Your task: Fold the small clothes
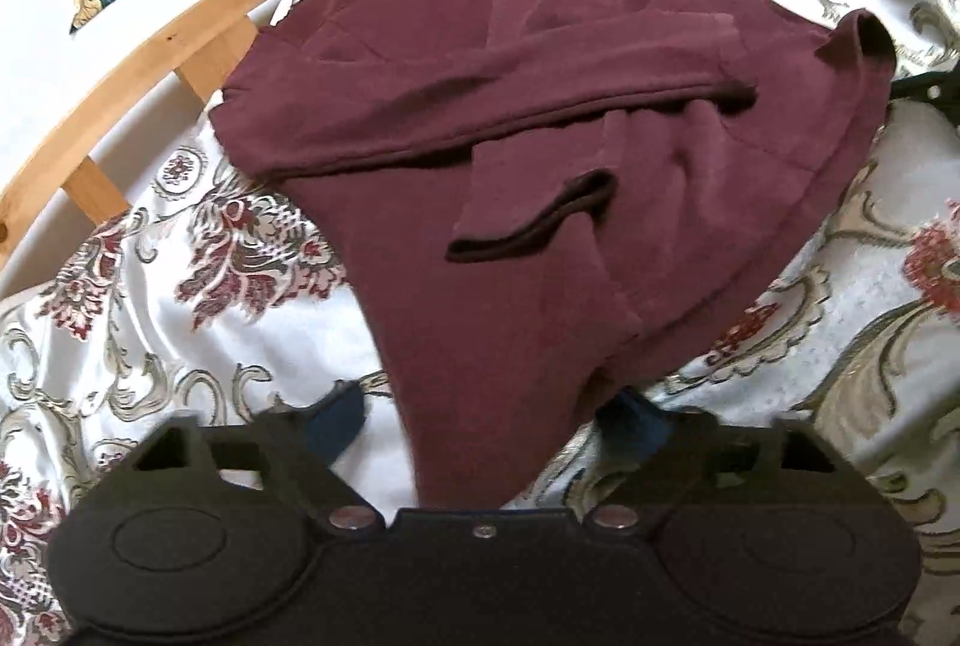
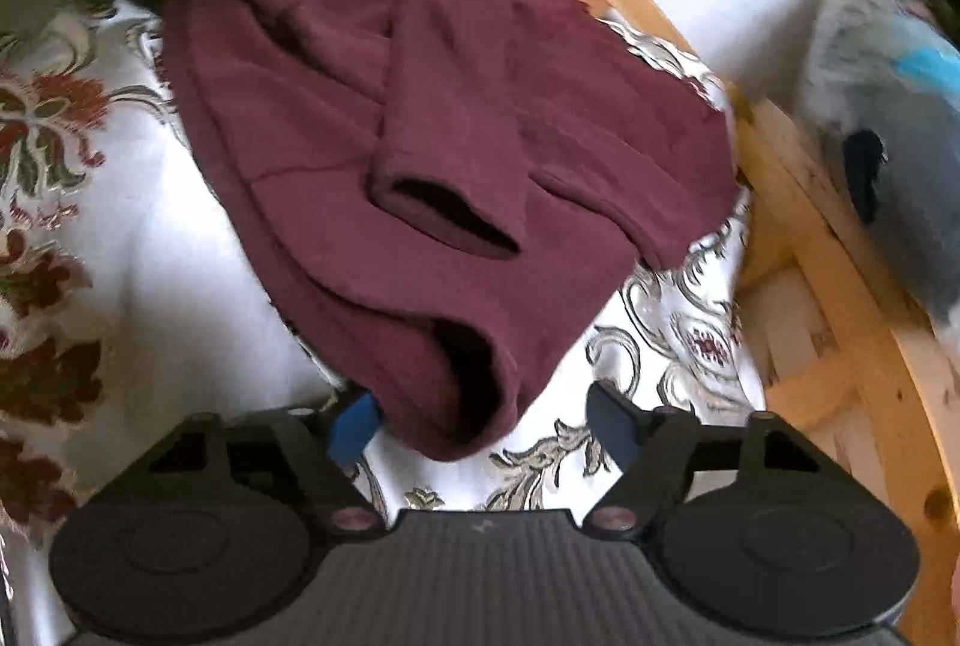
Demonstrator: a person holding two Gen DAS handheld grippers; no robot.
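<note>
Both grippers hover at the near hem of a maroon sweater [image 1: 510, 118] lying on a floral bedspread [image 1: 150, 322], sleeves already crossed over its front. Left gripper [image 1: 489, 418] straddles one hem corner, jaws apart, pads not pressing cloth. Right gripper [image 2: 486, 421] stands likewise open around the other corner, where the hem gapes into a dark pocket.

A likely slip: a pad catches only the top layer at that gaping hem, so the fold drags one ply and the crossed sleeves slide out of place. Snagging the slick bedspread along with the hem is another risk.

A wooden frame [image 1: 120, 64] curves just beyond the sweater's far side, leaving little room there; open bedspread lies to the near side.
</note>
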